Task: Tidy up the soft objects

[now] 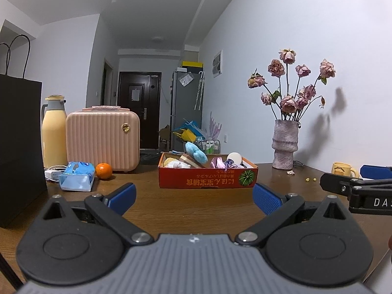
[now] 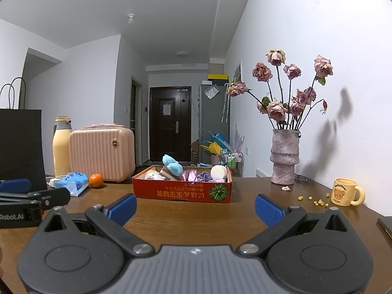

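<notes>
A red cardboard box (image 1: 208, 178) (image 2: 181, 191) sits on the wooden table ahead of both grippers. It holds soft things: a blue plush (image 1: 196, 152) (image 2: 172, 165), a white plush (image 1: 175, 164) (image 2: 154, 176), pink cloth (image 1: 217, 163) (image 2: 189, 174), a purple scrunchie (image 2: 205, 177) and a white round item (image 1: 234, 158) (image 2: 218, 171). My left gripper (image 1: 194, 197) is open and empty, short of the box. My right gripper (image 2: 196, 207) is open and empty, also short of the box. Each gripper shows at the edge of the other's view.
A blue tissue pack (image 1: 77, 176), an orange (image 1: 103, 170), a pink case (image 1: 103, 138), a yellow flask (image 1: 54, 132) and a black bag (image 1: 19, 147) stand at left. A vase of dried roses (image 2: 284, 156) and a yellow mug (image 2: 345, 192) stand at right, with crumbs (image 2: 316, 201) nearby.
</notes>
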Demonstrator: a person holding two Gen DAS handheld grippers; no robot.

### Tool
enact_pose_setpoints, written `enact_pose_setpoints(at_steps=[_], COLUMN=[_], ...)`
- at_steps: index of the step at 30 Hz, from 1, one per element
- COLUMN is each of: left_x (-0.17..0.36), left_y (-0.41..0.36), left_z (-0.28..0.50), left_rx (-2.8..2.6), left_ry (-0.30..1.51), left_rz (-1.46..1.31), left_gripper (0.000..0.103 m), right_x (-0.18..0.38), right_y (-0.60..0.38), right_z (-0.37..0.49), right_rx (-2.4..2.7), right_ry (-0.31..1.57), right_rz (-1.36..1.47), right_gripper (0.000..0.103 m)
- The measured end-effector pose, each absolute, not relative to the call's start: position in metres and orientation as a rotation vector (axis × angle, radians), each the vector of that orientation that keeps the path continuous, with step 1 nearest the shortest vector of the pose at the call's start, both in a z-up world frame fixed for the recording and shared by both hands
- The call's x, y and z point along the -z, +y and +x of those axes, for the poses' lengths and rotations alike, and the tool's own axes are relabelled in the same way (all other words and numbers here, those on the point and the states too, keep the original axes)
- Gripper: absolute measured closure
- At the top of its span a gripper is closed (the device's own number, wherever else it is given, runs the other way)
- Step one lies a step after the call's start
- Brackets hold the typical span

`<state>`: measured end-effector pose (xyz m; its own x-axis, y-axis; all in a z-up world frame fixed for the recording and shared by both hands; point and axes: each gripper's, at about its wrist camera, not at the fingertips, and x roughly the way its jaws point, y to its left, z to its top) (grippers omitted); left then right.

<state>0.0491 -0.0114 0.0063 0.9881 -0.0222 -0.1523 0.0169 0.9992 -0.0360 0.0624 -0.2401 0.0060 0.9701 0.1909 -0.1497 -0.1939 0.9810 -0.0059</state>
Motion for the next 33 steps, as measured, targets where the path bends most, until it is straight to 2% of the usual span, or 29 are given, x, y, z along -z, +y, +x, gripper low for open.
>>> enact_pose_setpoints(at_steps=[33], left_x=[-0.0065], left_y=[-0.0122], left_z=[0.0475], left_rx=[0.033], left_ry=[0.147], left_rz=[-0.028], left_gripper=[0.0], right_x=[-0.0054], right_y=[-0.2376], right_z=[0.0635], right_rx=[-0.195], right_ry=[0.154], right_rz=[-0.024], right_gripper=[0.0])
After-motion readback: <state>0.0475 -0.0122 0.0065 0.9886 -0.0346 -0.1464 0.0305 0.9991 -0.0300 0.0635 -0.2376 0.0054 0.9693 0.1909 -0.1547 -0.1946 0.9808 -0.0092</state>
